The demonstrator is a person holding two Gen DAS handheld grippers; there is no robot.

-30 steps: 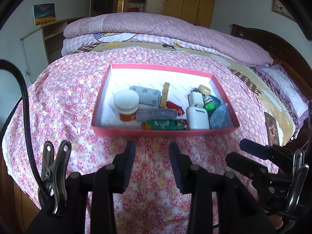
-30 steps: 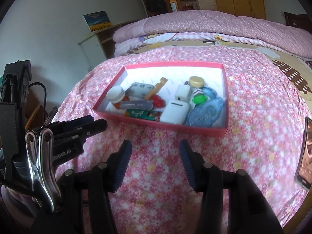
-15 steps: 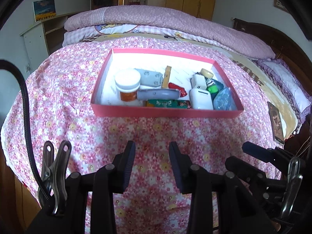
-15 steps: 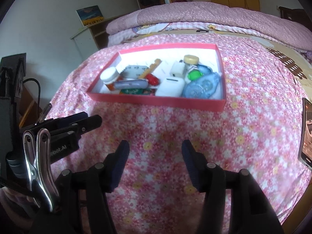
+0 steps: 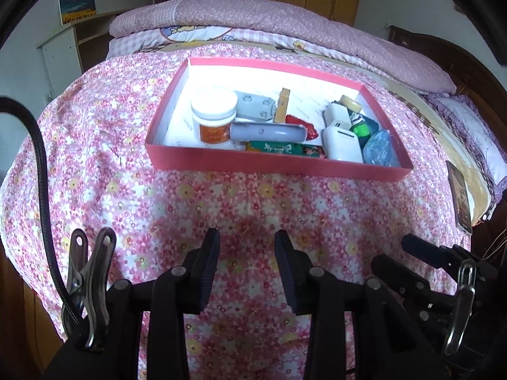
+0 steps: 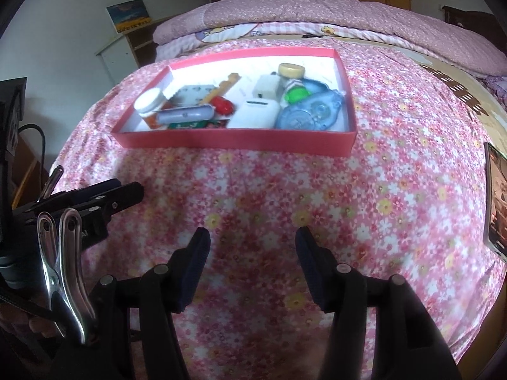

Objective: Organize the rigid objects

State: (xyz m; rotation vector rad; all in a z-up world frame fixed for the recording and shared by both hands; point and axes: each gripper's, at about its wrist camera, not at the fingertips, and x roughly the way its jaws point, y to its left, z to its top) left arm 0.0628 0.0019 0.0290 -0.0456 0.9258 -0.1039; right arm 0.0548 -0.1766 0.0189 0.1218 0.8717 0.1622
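A shallow pink box (image 5: pixel 275 161) lies on the flowered bedspread; it also shows in the right wrist view (image 6: pixel 234 141). Inside lie a white-lidded jar (image 5: pixel 214 112), a grey case (image 5: pixel 267 132), a green packet (image 5: pixel 279 148), a white charger case (image 5: pixel 342 142), a green-capped bottle (image 5: pixel 359 126) and a blue tape dispenser (image 6: pixel 309 114). My left gripper (image 5: pixel 247 247) is open and empty, low over the bedspread in front of the box. My right gripper (image 6: pixel 252 245) is open and empty, also in front of the box.
A phone (image 6: pixel 497 202) lies on the bedspread at the right edge; it also shows in the left wrist view (image 5: pixel 459 198). Folded quilts (image 5: pixel 269 15) lie at the bed's head. A white shelf (image 5: pixel 63 47) stands left of the bed.
Both grippers have tilted down and moved closer over the bedspread, so the box sits higher and larger in view. Both stay open and empty.
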